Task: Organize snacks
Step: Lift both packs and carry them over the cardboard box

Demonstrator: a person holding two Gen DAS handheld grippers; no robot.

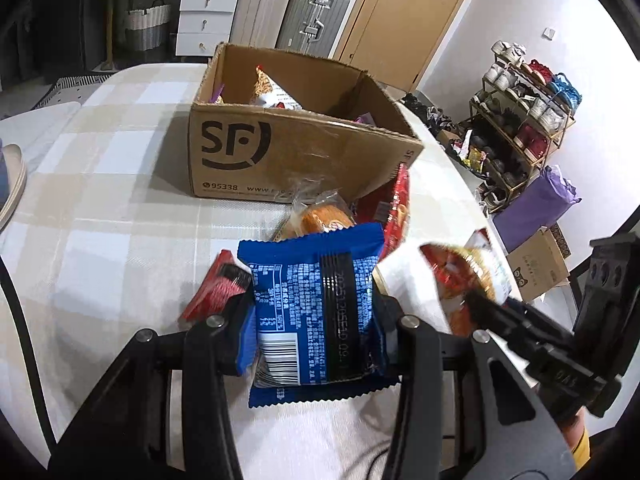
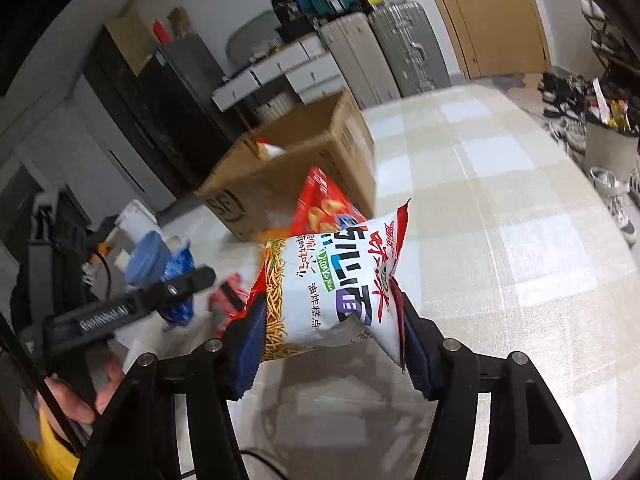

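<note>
My left gripper (image 1: 314, 308) is shut on a blue snack packet (image 1: 316, 308), held above the checked tablecloth (image 1: 120, 208). My right gripper (image 2: 328, 328) is shut on a white and red noodle snack bag (image 2: 336, 280), also off the table; the bag shows in the left wrist view (image 1: 452, 280) to the right of the blue packet. An open cardboard SF box (image 1: 296, 148) with several snacks inside stands further back; it also shows in the right wrist view (image 2: 288, 176). Loose snacks lie before it: a bun packet (image 1: 320, 216), a red bag (image 1: 396, 208), a small red packet (image 1: 216, 284).
A red chip bag (image 2: 320, 208) leans by the box. The table edge curves to the right, with a shoe rack (image 1: 520, 120) and a purple bag (image 1: 536, 204) beyond. Suitcases (image 1: 312, 12) and white drawers (image 1: 204, 12) stand behind the table.
</note>
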